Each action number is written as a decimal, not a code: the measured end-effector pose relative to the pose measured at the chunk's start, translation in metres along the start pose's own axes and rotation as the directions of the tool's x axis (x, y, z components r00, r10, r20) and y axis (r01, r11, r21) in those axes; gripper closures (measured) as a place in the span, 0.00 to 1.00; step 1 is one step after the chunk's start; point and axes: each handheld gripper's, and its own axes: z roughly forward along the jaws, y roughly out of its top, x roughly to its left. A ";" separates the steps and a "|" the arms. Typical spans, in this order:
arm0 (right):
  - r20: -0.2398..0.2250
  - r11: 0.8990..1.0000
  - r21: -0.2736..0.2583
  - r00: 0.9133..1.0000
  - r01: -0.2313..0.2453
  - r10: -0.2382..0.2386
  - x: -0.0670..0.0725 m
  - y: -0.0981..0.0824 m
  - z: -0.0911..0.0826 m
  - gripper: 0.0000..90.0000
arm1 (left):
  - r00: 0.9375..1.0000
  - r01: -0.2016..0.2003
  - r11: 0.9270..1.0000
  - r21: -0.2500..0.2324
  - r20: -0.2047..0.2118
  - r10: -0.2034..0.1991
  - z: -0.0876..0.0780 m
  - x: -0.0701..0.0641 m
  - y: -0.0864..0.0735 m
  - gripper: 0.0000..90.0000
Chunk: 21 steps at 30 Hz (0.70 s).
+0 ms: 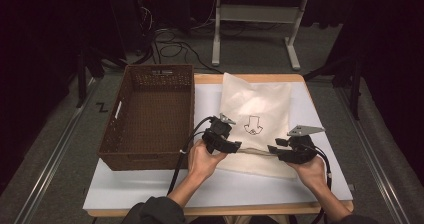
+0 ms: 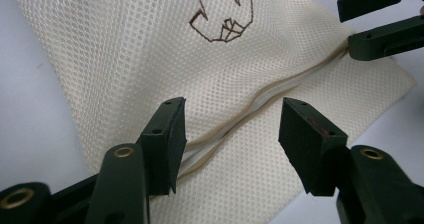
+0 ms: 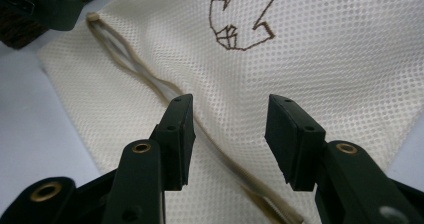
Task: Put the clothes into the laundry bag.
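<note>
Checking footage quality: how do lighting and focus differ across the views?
High view: dim, dark surroundings, soft detail on the mesh bag. Left gripper view: bright, mesh weave and zipper sharp. Right gripper view: bright, weave crisp, the zipper blurring near the bottom edge.

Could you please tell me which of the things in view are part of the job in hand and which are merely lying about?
In use:
- cream mesh bag with its zip line
- left gripper, jaws open over the zip
- right gripper, jaws open over the zip

Lying about:
- brown wicker basket, apart from both grippers
- white table mat
</note>
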 end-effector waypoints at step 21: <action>-0.064 0.999 -0.032 0.998 -0.002 0.000 0.018 -0.019 -0.016 0.59 | 1.000 -0.029 0.998 -0.054 0.003 0.029 -0.018 -0.010 -0.038 0.50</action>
